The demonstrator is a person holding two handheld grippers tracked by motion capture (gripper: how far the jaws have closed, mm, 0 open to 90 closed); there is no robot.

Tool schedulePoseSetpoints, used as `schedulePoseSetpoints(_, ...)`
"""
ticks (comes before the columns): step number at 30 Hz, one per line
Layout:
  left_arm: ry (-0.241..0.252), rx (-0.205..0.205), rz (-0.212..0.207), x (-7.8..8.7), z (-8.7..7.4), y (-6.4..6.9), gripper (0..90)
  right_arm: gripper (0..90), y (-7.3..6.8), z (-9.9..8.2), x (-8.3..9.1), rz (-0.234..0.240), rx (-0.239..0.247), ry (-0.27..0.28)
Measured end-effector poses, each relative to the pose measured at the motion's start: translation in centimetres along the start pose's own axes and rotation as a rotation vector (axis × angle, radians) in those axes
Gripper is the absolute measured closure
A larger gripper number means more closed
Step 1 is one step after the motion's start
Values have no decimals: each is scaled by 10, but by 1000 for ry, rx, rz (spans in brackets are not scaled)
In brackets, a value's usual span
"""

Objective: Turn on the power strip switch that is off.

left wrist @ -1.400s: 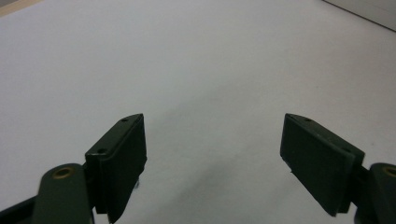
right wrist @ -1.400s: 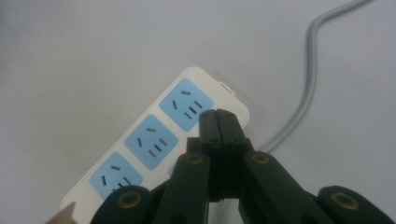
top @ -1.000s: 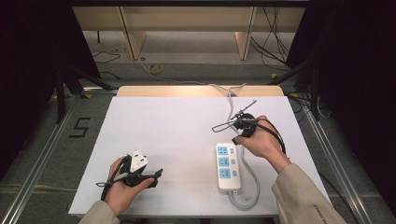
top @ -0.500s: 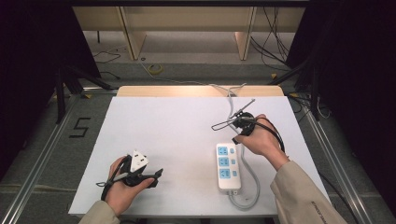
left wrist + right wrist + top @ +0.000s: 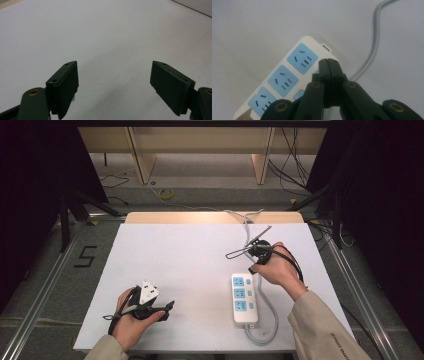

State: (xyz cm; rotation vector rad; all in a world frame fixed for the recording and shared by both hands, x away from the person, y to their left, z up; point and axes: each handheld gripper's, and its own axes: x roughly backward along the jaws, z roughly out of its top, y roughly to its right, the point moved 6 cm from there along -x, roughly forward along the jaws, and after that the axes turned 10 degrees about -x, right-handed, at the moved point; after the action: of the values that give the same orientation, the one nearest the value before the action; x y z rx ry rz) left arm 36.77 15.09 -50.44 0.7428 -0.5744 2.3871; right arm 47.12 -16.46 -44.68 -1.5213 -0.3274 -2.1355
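From the high view, the power strip [image 5: 244, 299] lay at the near right of the white table [image 5: 190, 265], with the right gripper [image 5: 256, 265] over its far end and the left gripper [image 5: 162, 309] at the near left, well apart. In the left gripper view, the jaws stood wide apart over bare table. In the right gripper view, the jaws were pressed together, empty, just above the strip's switch side, its grey cable [image 5: 372, 50] curving away on the right.
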Motion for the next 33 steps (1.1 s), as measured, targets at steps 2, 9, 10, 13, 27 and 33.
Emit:
schedulePoseSetpoints(2, 0, 0, 0, 0, 0, 0, 226, 900, 0, 0, 0, 0, 0, -1)
schedulePoseSetpoints(9, 0, 1, 0, 0, 0, 0, 226, 900, 0, 1, -2, -4, -2, -8)
schedulePoseSetpoints(10, 0, 1, 0, 0, 0, 0, 226, 900, 0, 1, -3, -5, 0, -9)
schedulePoseSetpoints(13, -1, 0, -1, 0, 0, 0, 226, 900, 0, 2, -4, -5, 0, -15)
schedulePoseSetpoints(27, -1, -2, 0, 1, 0, -1, 226, 900, -4, 3, -9, -4, 0, -29)
schedulePoseSetpoints(33, 2, 0, 0, 0, 0, 0, 226, 900, -5, 2, -13, -5, 9, -37)
